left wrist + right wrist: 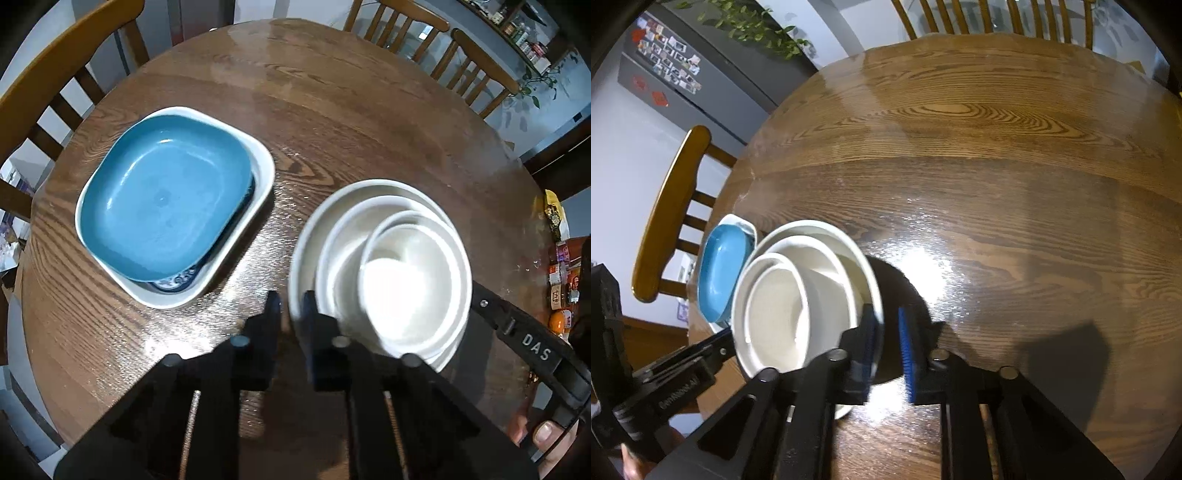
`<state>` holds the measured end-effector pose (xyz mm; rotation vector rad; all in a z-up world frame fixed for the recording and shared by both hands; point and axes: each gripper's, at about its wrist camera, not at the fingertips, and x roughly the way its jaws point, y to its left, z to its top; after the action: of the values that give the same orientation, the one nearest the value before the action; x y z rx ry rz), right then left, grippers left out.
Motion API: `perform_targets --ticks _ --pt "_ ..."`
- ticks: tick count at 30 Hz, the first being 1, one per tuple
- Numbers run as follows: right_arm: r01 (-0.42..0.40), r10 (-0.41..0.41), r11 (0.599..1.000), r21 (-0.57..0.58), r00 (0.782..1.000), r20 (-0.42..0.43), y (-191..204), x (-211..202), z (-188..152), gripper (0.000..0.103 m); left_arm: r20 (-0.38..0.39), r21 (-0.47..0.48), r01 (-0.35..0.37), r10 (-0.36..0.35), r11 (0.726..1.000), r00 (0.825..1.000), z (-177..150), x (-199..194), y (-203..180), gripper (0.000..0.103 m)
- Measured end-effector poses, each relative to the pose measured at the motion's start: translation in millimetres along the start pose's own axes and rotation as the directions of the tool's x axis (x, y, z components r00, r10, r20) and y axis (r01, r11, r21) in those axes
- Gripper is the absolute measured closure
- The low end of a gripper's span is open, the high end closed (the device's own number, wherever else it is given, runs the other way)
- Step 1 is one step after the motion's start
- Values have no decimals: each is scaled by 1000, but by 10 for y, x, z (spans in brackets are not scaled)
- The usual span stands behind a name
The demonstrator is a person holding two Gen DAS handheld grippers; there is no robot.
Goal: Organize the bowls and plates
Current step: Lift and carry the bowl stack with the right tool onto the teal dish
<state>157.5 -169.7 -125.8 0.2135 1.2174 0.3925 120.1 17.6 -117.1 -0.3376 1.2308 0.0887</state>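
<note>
A stack of white round bowls sits nested in a larger white bowl, tilted and blurred above the round wooden table. My left gripper is shut on the large bowl's left rim. My right gripper straddles the same bowl's right rim, one finger inside and one outside, with a small gap showing. A blue square plate lies on a patterned plate inside a white square dish at the left. The stacks also show in the right wrist view: the bowls and the blue plate.
Wooden chairs stand around the table. Snack packets and an orange lie at the table's right edge. A dark fridge with photos stands beyond the table.
</note>
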Motion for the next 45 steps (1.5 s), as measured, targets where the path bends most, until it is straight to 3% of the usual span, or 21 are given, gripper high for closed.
perform_targets --ticks 14,26,34,45 --pt "18 -19 999 28 999 42 63 -100 -69 95 51 7 -1 1 1000 999 -57 -82 -42 101" --pt "24 -22 1000 -11 994 110 412 -336 -74 95 137 27 -3 0 1000 991 8 -396 129 101" --pt "13 -8 999 -42 992 126 863 -272 -101 95 170 19 -17 13 1000 985 79 -551 554 101" --pt "-15 21 998 -57 994 105 1448 95 -58 95 158 12 -46 44 999 986 273 -574 1198 101"
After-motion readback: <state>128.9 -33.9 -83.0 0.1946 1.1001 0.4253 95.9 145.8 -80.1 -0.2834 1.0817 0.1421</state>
